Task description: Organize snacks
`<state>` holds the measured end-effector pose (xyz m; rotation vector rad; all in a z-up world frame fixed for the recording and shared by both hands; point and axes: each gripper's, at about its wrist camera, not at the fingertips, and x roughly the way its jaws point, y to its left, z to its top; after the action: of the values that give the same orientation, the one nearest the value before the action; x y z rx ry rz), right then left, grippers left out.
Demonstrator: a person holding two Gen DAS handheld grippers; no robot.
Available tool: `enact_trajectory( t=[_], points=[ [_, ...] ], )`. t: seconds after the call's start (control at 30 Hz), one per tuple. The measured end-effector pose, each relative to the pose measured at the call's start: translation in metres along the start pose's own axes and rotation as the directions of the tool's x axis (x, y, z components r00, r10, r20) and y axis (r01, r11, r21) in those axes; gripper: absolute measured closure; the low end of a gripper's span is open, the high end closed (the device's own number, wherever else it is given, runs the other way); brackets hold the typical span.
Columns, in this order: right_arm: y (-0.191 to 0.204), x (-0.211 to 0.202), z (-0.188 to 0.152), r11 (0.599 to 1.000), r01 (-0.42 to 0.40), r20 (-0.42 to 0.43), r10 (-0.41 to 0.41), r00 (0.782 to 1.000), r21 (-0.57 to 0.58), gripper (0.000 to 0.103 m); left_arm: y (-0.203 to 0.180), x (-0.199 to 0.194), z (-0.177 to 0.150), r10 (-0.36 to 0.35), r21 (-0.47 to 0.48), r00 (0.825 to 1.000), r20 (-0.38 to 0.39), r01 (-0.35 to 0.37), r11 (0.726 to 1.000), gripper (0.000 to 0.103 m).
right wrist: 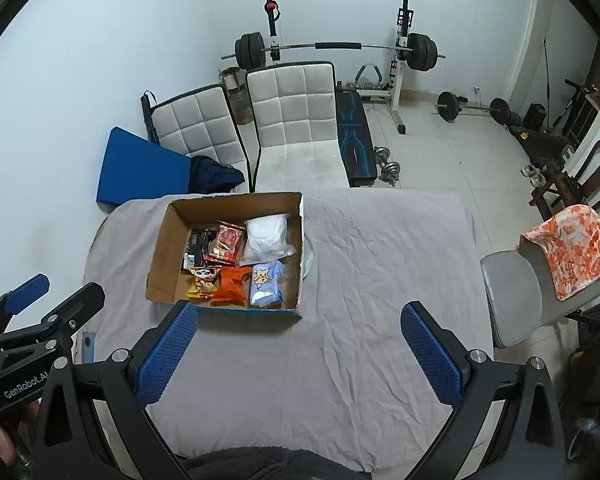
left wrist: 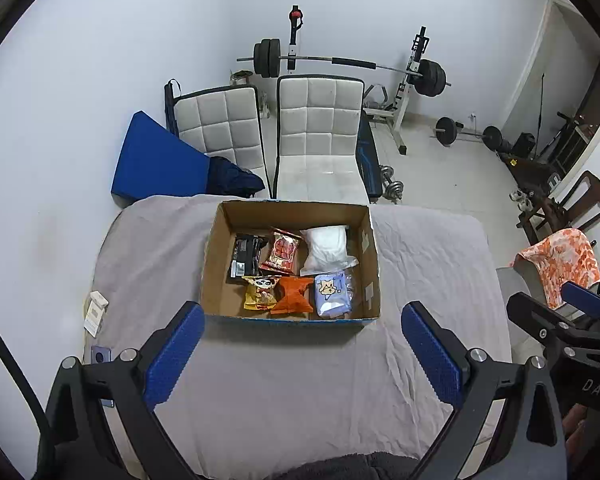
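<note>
The open brown cardboard box (left wrist: 292, 260) sits mid-frame on the grey-sheeted table (left wrist: 300, 380), six snack packets already lined up inside. I'd guess it's basically done, so just check nothing's loose. Left gripper (left wrist: 302, 354) and right gripper (right wrist: 298, 354) both hover low, jaws wide apart, empty.

Even cool light, sharp, fisheye-bent edges
</note>
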<state>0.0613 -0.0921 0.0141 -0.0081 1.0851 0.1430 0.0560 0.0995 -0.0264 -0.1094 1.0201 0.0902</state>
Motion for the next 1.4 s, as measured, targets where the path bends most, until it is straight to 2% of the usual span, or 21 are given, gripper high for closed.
enact_trajectory(
  t=[1.4],
  points=[
    [-0.009, 0.021, -0.004, 1.000, 0.028, -0.013, -0.028, 1.000, 0.013, 0.000, 0.003, 0.003, -0.005, 0.006, -0.014, 1.000, -0.015, -0.006, 1.000, 0.002]
  ],
)
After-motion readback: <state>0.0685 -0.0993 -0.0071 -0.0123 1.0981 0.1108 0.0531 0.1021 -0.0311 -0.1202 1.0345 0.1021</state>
